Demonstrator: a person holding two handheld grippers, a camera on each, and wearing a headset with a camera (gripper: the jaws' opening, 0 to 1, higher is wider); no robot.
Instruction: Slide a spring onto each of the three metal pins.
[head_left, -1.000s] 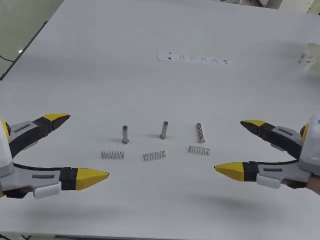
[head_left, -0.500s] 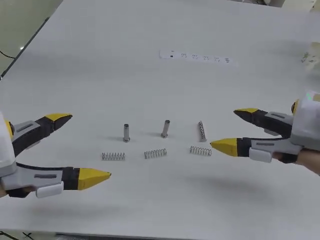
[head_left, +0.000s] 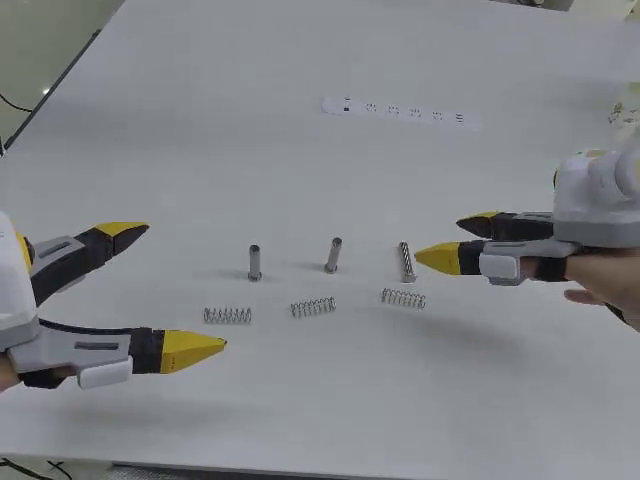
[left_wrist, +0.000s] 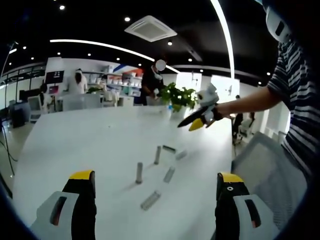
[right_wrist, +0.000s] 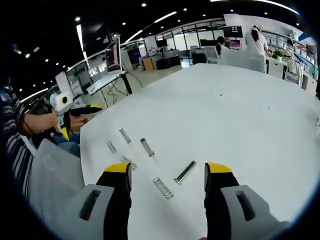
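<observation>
The left gripper (left_wrist: 156, 176) has its jaws spread wide over the worktop (left_wrist: 75, 145). Ahead, three pins (left_wrist: 139, 172) and three springs (left_wrist: 150, 200) lie in two rows near the person's edge. The right gripper (left_wrist: 198, 116) hovers beyond them.

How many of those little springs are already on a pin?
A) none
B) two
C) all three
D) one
A: the left spring, middle spring and right spring all lie loose on the table, apart from the pins.
</observation>
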